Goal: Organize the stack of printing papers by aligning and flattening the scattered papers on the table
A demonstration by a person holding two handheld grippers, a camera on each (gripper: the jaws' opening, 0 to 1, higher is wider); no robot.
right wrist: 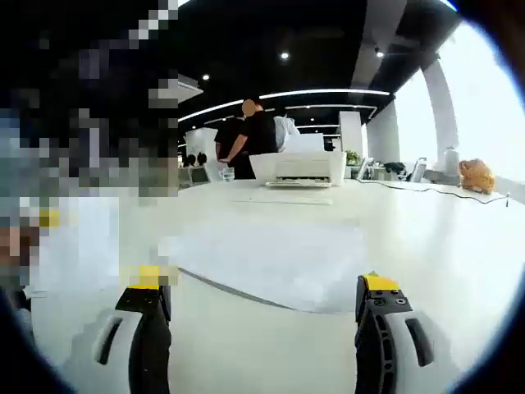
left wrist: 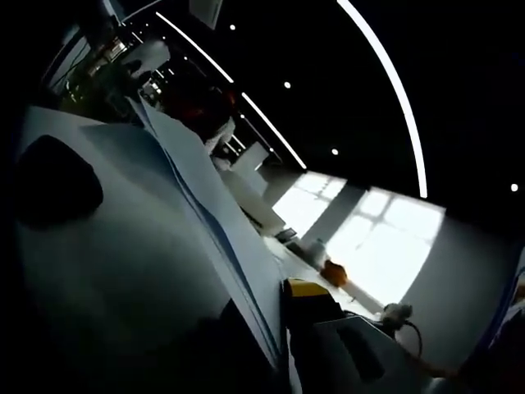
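left gripper (left wrist: 246, 345): pinching paper sheets (left wrist: 205, 213), frame centre, tilted | right gripper (right wrist: 262, 328): spread wide, holding nothing, bottom | loose paper (right wrist: 271, 263) flat on table (right wrist: 443, 238), centre | printer (right wrist: 299, 168) behind | risk: held sheets fan or slip, thin edge grip

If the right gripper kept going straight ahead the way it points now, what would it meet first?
Probably the loose white sheets of printing paper lying flat on the white table, just ahead of the open right gripper. Depth is uncertain.
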